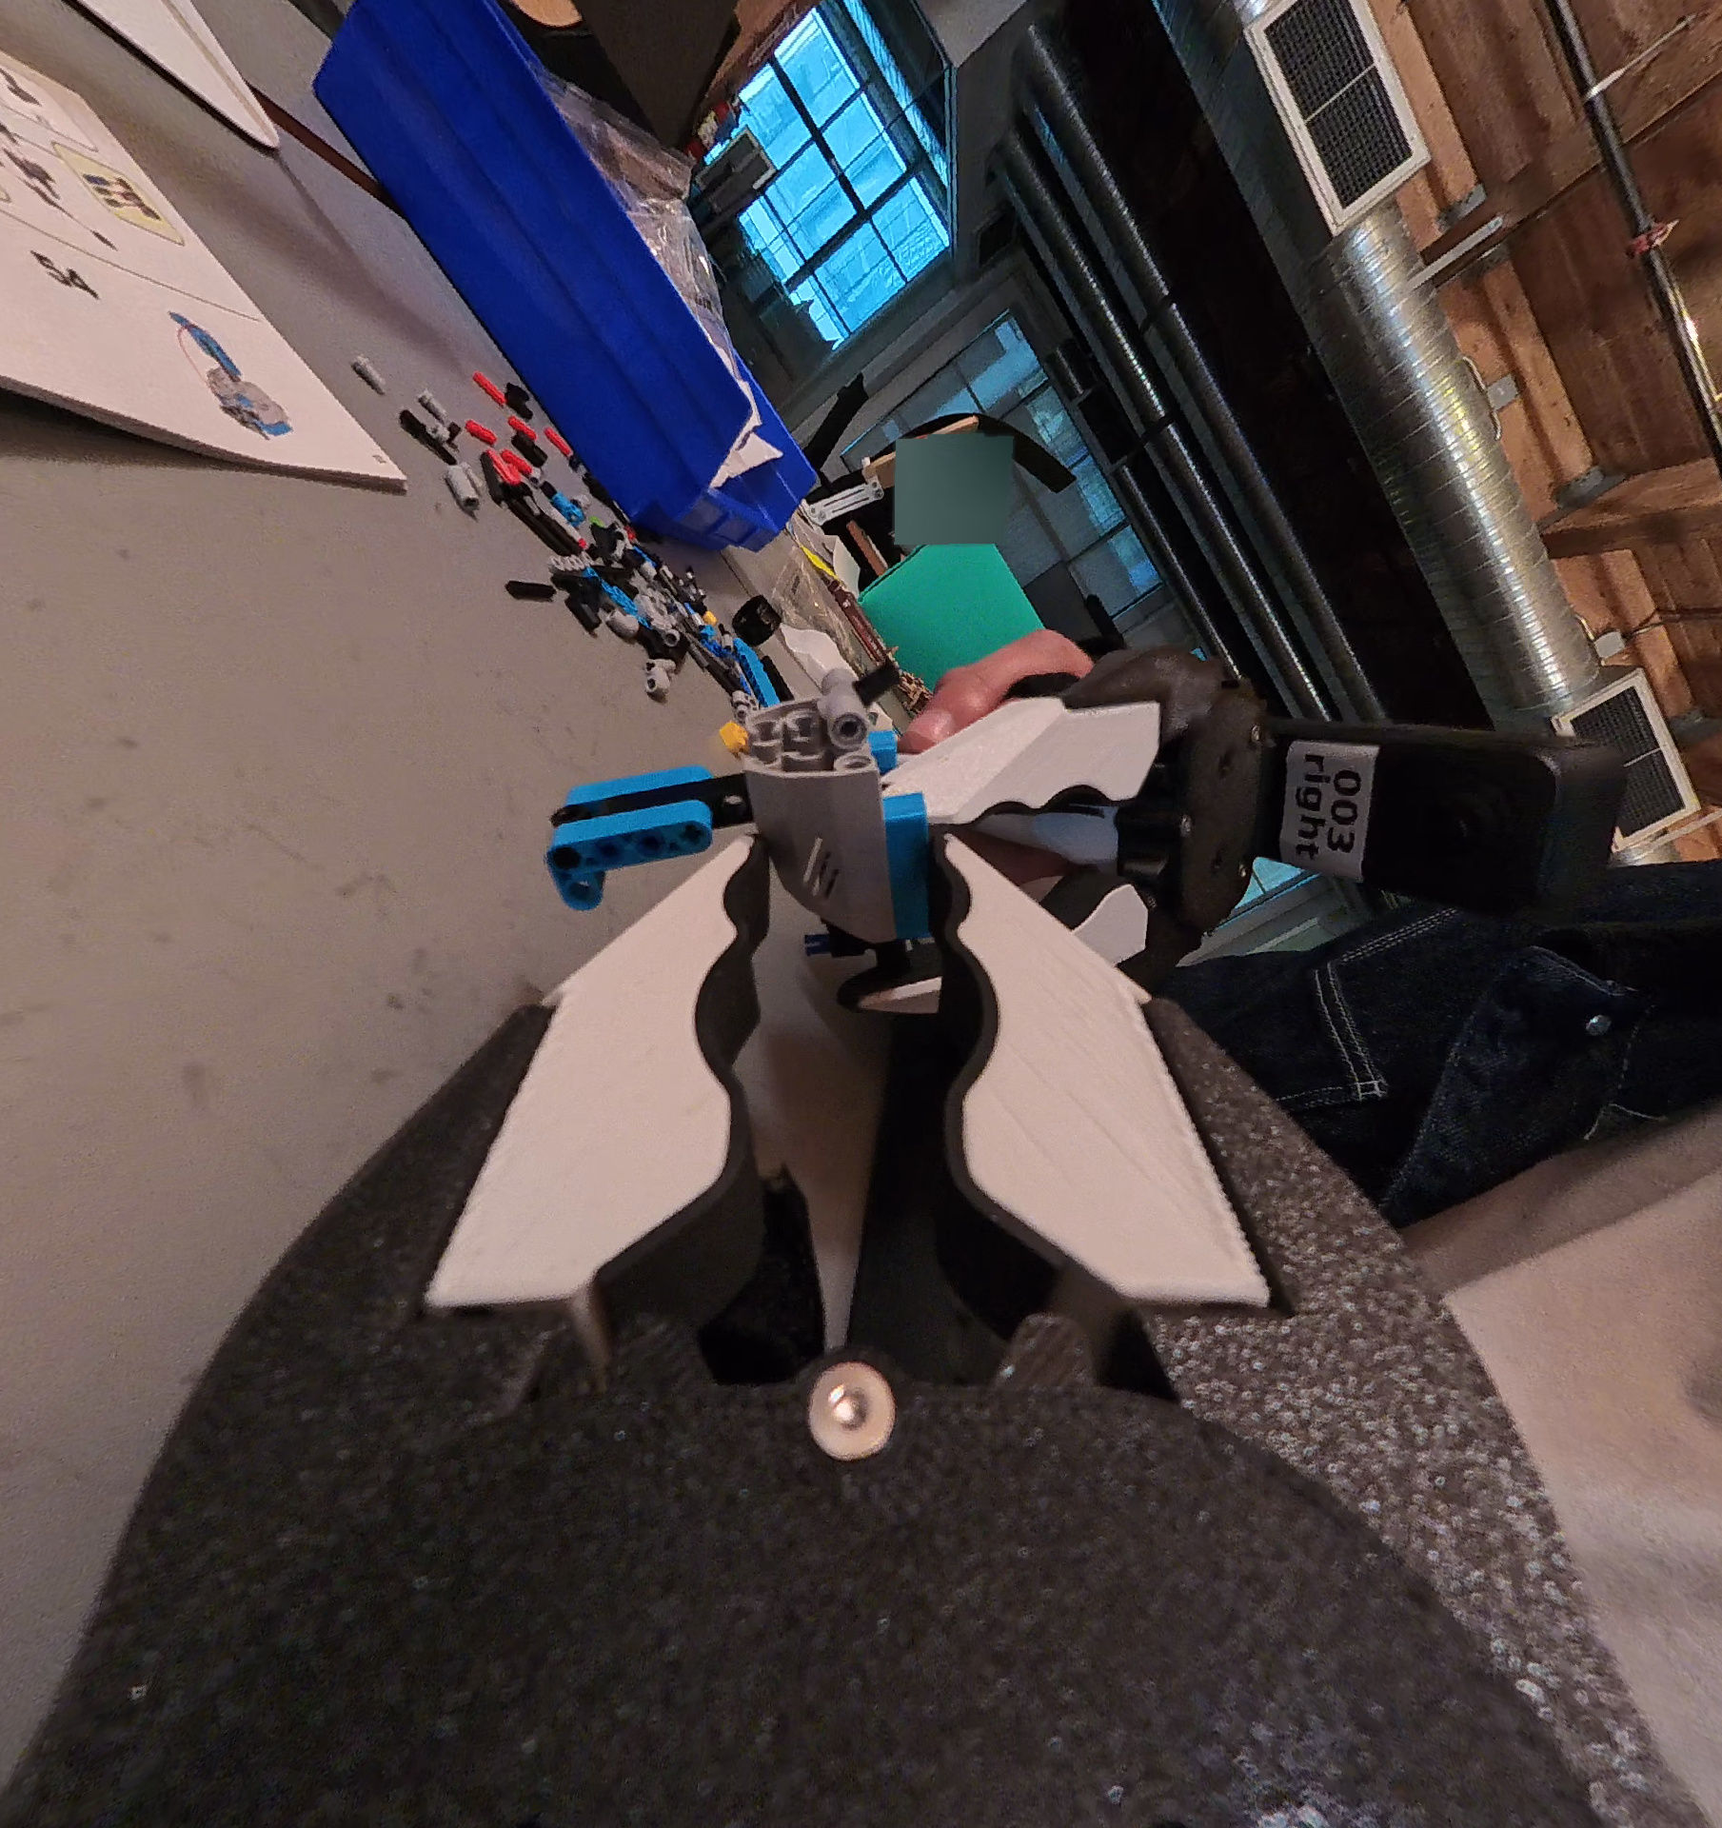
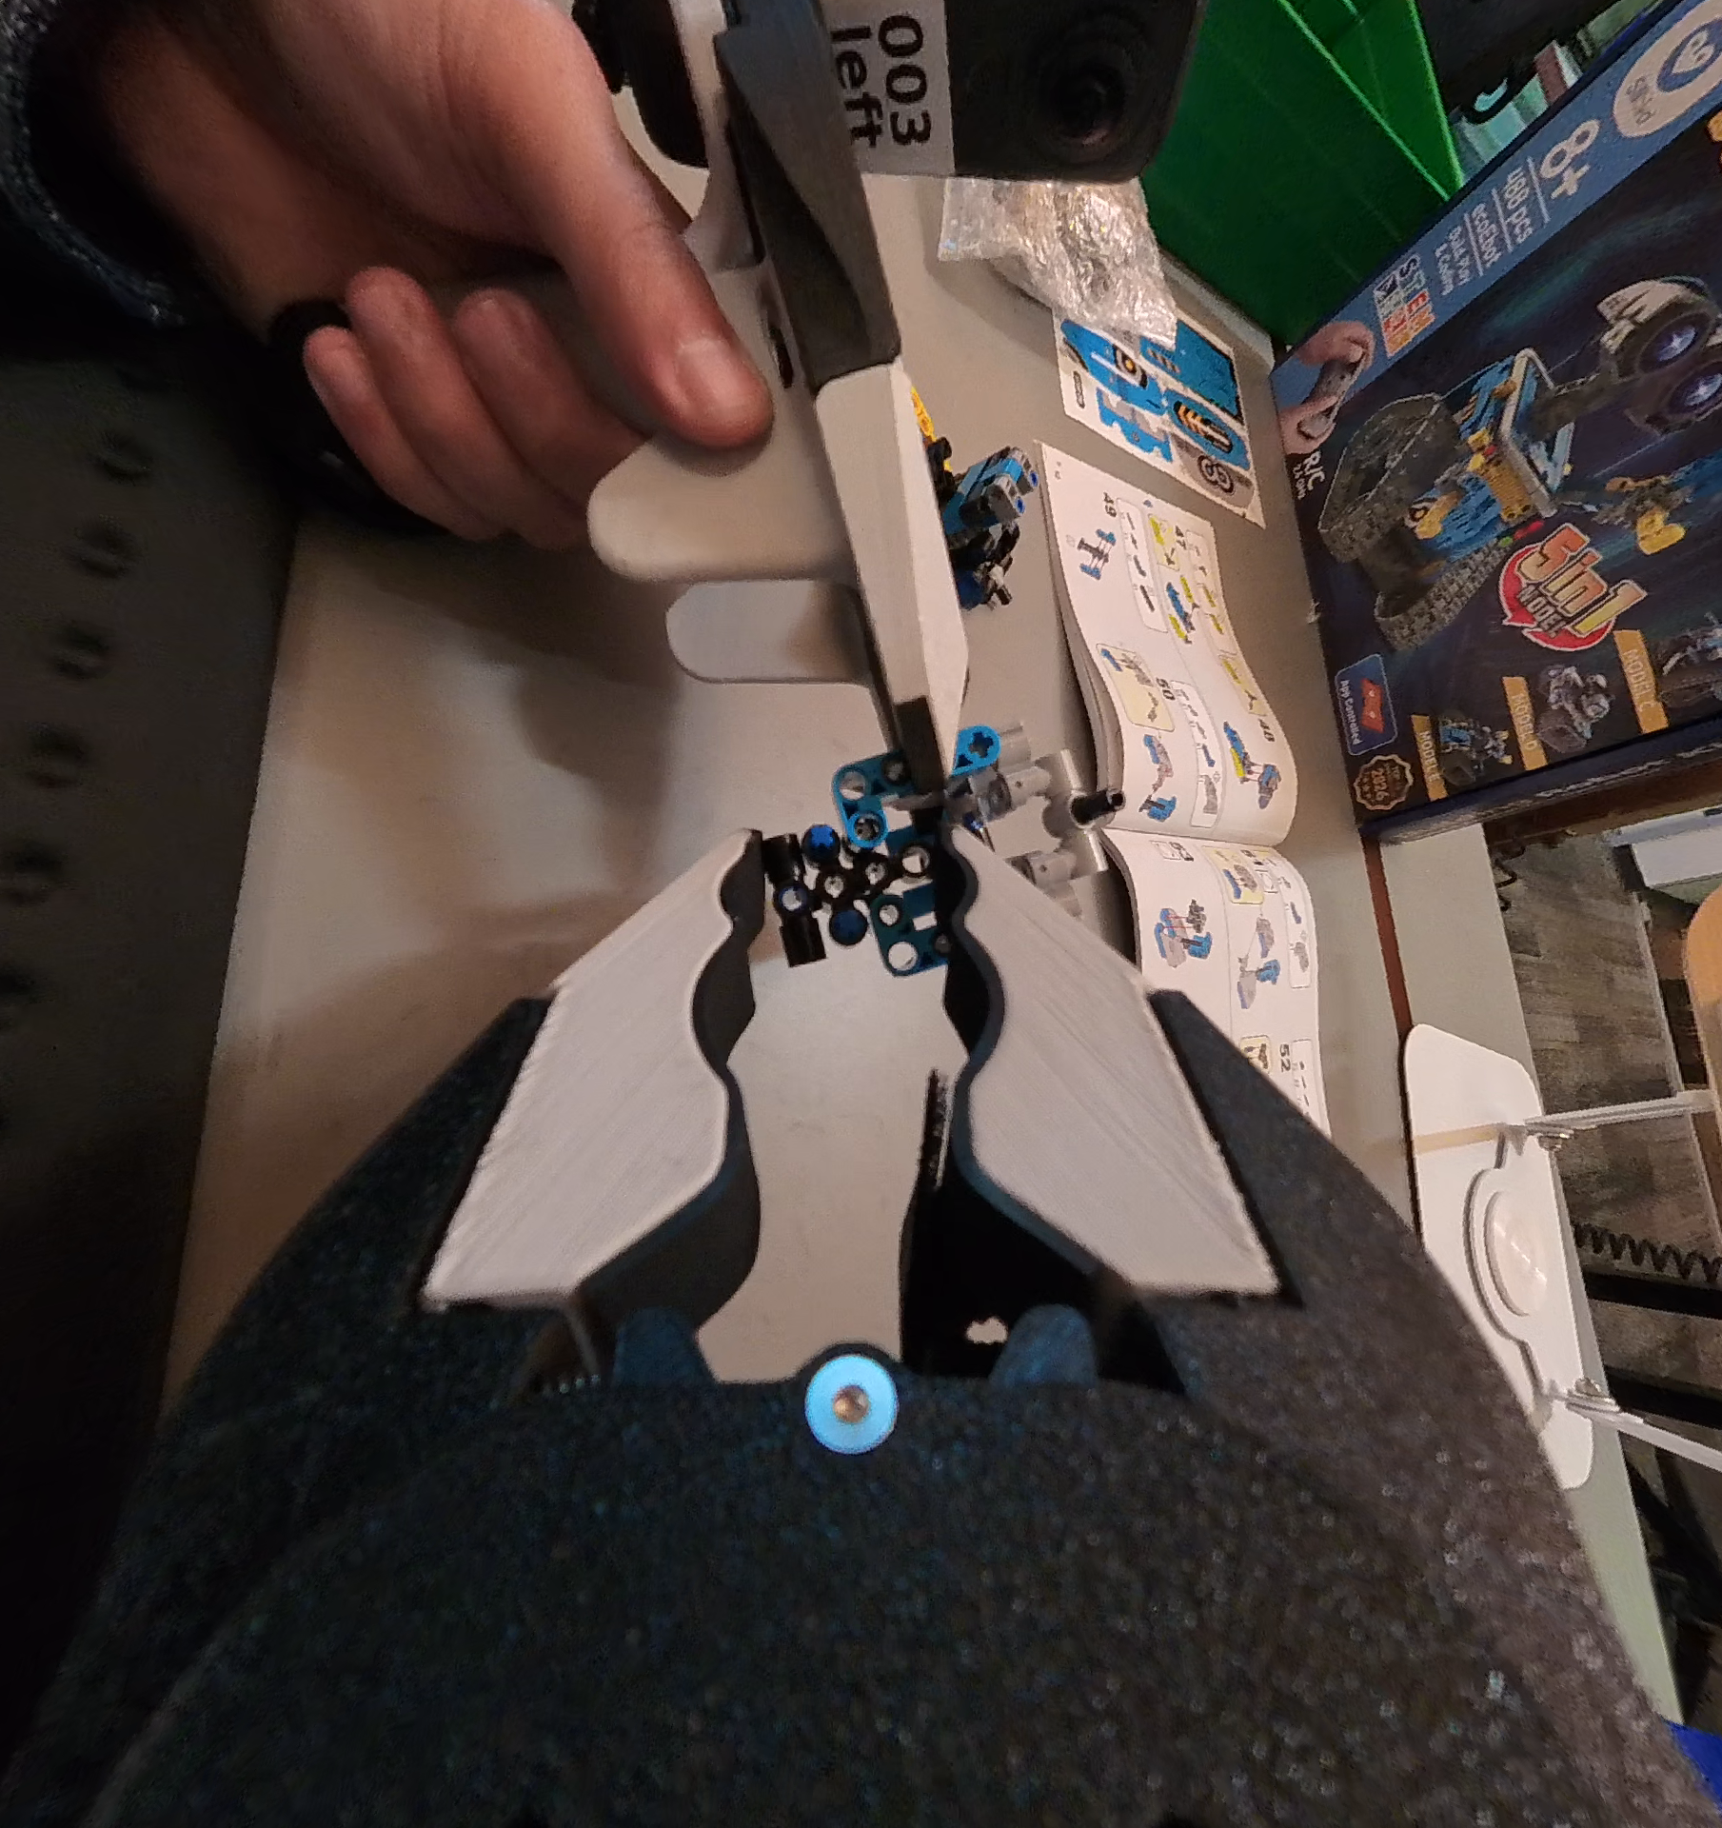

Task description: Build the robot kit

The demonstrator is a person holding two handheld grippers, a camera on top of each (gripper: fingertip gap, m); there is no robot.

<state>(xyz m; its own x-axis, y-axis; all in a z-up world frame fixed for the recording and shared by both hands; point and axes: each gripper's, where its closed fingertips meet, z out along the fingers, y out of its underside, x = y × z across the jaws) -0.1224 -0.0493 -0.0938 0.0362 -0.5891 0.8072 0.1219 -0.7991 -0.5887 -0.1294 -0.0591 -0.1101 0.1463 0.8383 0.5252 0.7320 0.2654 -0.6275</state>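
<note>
A small brick assembly of grey, blue and black pieces [image 1: 822,841] is held above the grey table [image 1: 194,791]. My left gripper [image 1: 852,856] is shut on its grey panel and blue block. My right gripper [image 1: 911,781] comes in from the right and grips the same assembly near its top. In the right wrist view the assembly [image 2: 866,890] sits between my right gripper's tips [image 2: 857,851], which close on its black and blue part. The left gripper [image 2: 921,767] reaches down from above, edge-on, with a hand [image 2: 501,297] on its handle.
A blue bin [image 1: 560,247], an open instruction booklet [image 1: 95,297] and several loose small pieces [image 1: 580,534] lie on the table. The right wrist view shows the booklet [image 2: 1183,712], a sticker sheet [image 2: 1153,415], a small blue sub-assembly [image 2: 985,514], a plastic bag [image 2: 1054,237] and the set's box [image 2: 1549,475]. Only a small space, under 4 cm, lies between the two pairs of fingers.
</note>
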